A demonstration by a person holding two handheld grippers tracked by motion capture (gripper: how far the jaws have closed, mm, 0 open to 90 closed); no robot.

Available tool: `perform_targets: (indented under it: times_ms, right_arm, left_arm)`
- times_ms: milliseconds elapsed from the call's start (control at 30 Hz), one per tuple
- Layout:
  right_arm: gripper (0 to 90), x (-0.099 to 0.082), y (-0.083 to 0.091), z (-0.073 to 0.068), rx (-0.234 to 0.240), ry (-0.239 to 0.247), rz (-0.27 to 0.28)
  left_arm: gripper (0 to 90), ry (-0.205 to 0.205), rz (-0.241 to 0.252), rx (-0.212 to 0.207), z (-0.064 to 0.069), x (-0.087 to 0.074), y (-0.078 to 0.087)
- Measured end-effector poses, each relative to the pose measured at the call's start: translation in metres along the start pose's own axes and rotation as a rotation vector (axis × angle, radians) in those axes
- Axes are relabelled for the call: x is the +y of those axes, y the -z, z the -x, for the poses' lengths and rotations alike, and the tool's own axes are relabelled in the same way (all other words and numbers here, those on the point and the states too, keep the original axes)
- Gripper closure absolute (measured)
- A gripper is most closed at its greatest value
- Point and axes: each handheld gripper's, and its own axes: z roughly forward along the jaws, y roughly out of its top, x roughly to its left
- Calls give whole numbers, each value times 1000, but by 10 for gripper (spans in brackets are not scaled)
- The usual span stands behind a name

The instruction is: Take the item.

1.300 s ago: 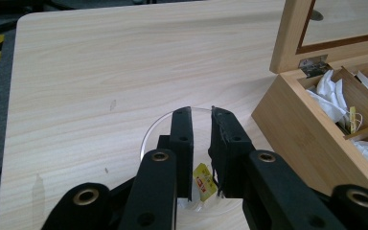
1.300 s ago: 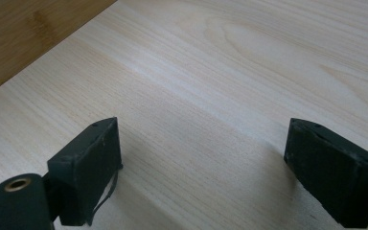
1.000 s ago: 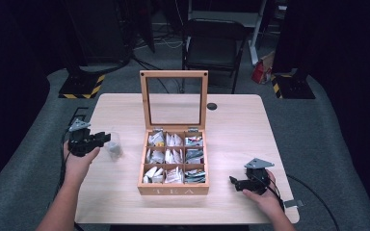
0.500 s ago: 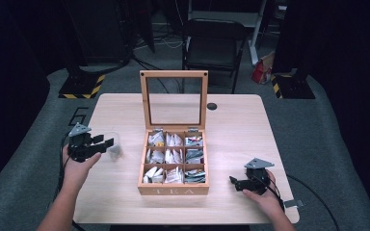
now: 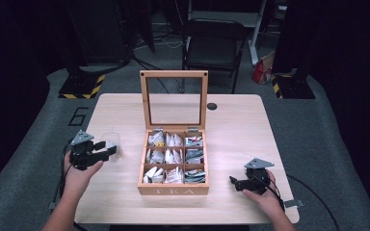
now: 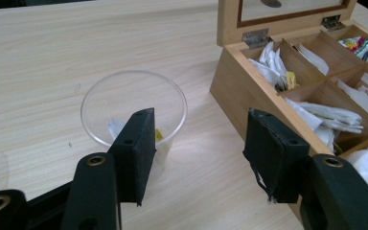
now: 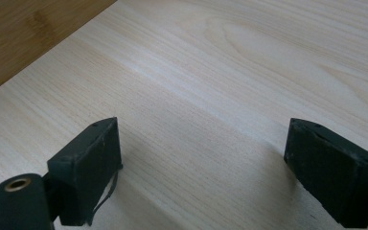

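The left gripper (image 5: 105,150) sits at about 9 o'clock on the table (image 5: 236,120), and its jaws have just been opening: in the left gripper view they stand apart with bare wood between them, pressing on nothing. The clear plastic cup (image 6: 133,111) stands upright just beyond the left-hand pad, at roughly 11 o'clock from the jaws (a tea bag (image 6: 116,128) with a yellow tag lies inside it). Whether that pad touches the cup wall I cannot tell.

At 1 o'clock from the jaws is the wooden tea box (image 5: 173,187), lid raised upright, its 9 compartments holding paper sachets.

The right gripper (image 5: 236,183) rests at about 4 o'clock on the table, near the box's front corner, jaws wide with nothing between them.
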Motion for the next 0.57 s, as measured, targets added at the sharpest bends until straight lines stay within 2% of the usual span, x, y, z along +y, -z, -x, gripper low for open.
perform_targets:
  times_ms: [233,333,467,567]
  right_arm:
    - [117,0,0,0,0,0,0]
    - [117,0,0,0,0,0,0]
    - [117,0,0,0,0,0,0]
    - [117,0,0,0,0,0,0]
  left_arm:
    - [429,9,3,-2,2,-13,3]
    - [408,2,4,16,0,-18,5]
    - [384,22,23,35,-4,-23,7]
    - [370,24,15,38,-7,-26,9]
